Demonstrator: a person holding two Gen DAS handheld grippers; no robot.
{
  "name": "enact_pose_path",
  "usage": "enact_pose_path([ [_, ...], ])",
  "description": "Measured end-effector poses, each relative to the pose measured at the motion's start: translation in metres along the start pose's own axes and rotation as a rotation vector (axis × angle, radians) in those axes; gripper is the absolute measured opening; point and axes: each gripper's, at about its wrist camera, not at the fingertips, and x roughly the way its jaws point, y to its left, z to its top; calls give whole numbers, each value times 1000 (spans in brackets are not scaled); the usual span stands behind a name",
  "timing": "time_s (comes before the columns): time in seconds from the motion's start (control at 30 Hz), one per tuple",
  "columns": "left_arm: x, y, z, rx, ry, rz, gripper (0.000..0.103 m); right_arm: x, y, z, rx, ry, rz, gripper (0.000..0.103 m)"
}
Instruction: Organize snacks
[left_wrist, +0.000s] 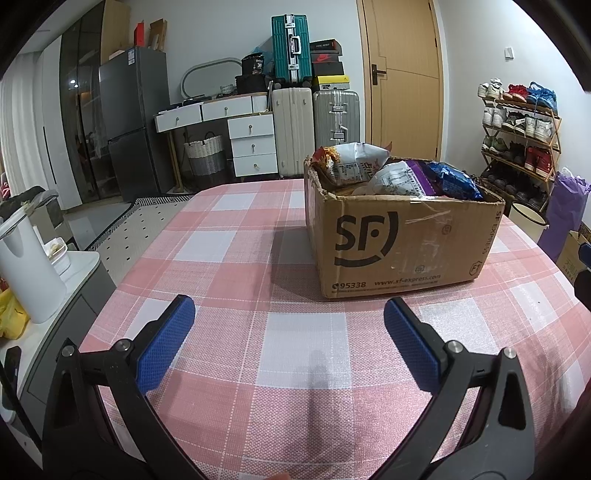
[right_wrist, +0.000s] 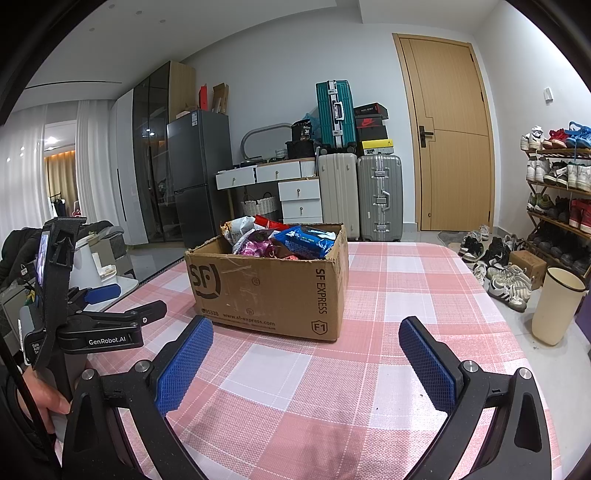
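Blue textured pads line both claws, and each claw stands with its fingers spread wide apart, holding nothing. The left claw (left_wrist: 289, 345) hovers over the near edge of the pink-and-white checked tablecloth on the table (left_wrist: 229, 236); the right claw (right_wrist: 306, 365) hovers over the same cloth nearer the table's right edge. In the right wrist view the left claw (right_wrist: 122, 301) also shows from the side at the table's left edge, with the person's hand (right_wrist: 55, 397) gripping its handle.

Farther in, toward the table's far edge, sits an open brown cardboard shipping box printed "SF EXPRESS" (left_wrist: 399, 243) (right_wrist: 273, 291), resting flat on the cloth and well apart from both claws. It is heaped with snack packets: a white-and-red crinkled bag (left_wrist: 351, 158) rising above the rim, a purple-and-white packet (left_wrist: 402, 179), and a blue foil packet (left_wrist: 456, 181) (right_wrist: 308, 240) leaning at the box's right side.

Beyond the table stand upright suitcases (left_wrist: 317, 125), a wooden door (left_wrist: 404, 74) and a shoe rack (left_wrist: 521, 136).
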Motion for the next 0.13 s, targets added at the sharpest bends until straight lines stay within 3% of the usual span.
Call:
enact_pose_path([
  [0.13,-2,-2,-1,11,-8,-3,102,0,0,0,0,1,0,102],
])
